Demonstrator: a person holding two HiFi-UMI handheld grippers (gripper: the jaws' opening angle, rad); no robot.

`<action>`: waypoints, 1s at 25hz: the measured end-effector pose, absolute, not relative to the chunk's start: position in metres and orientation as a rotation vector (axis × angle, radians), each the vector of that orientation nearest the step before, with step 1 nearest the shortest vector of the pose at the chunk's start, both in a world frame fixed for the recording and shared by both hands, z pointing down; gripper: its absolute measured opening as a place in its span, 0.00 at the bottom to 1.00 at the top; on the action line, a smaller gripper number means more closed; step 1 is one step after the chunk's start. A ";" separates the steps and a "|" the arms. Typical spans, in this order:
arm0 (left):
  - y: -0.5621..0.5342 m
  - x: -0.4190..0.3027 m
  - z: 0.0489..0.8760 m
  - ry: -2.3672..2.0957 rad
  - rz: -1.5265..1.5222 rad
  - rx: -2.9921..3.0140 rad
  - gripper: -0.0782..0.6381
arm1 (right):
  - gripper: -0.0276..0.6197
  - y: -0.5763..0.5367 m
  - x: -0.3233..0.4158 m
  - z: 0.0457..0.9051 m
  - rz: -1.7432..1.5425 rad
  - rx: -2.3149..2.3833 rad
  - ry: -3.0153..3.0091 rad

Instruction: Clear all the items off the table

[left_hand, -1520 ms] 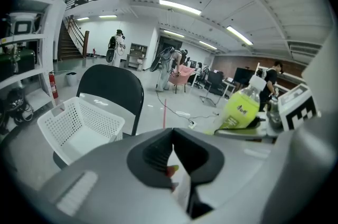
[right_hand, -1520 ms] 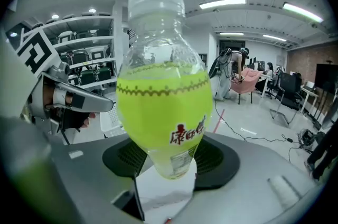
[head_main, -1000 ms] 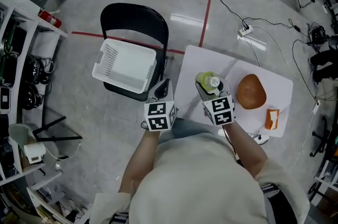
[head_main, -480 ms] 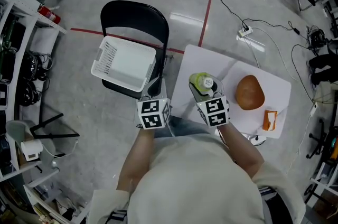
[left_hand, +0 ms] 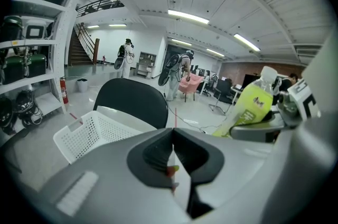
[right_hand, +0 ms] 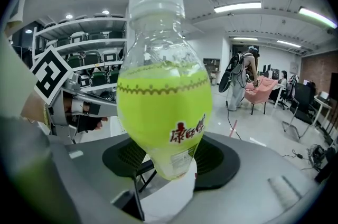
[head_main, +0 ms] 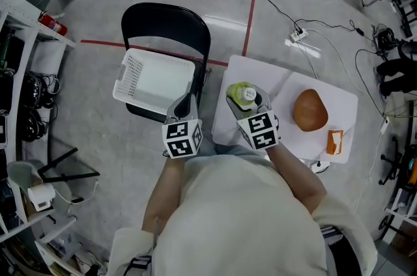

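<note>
The right tongs (head_main: 246, 105) clamp the clear plastic bottle of green drink (head_main: 240, 94) at frame centre, over the white tabletop's (head_main: 339, 105) left edge. It is likely bound for the white perforated basket (head_main: 132, 73) at left. The left tongs (head_main: 184, 107) are closed and empty.

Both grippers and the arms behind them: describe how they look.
The left gripper and right gripper are grey moulded shells with dark recessed jaw pads. Each carries a white cube printed with black square markers. The person wears a cream top whose sleeves leave the forearms bare.
</note>
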State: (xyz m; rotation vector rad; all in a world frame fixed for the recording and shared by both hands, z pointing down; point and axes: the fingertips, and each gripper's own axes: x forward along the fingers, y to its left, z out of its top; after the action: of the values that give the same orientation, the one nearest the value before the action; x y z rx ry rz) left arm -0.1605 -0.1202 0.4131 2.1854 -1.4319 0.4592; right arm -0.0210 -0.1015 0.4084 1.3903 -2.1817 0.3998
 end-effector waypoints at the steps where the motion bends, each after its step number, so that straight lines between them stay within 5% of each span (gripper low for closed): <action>1: -0.123 -0.165 0.413 -1.433 0.460 2.185 0.12 | 0.45 -0.105 -0.026 0.408 0.402 1.389 -2.184; 25: -0.173 -0.297 0.428 -1.578 0.441 2.004 0.12 | 0.45 -0.175 -0.174 0.434 0.401 1.080 -2.285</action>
State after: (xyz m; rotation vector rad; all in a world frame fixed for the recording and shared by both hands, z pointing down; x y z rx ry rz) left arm -0.2973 -0.1726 0.4276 2.0043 -1.5781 0.4412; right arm -0.1744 -0.1753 0.4341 1.0805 -2.2846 0.4012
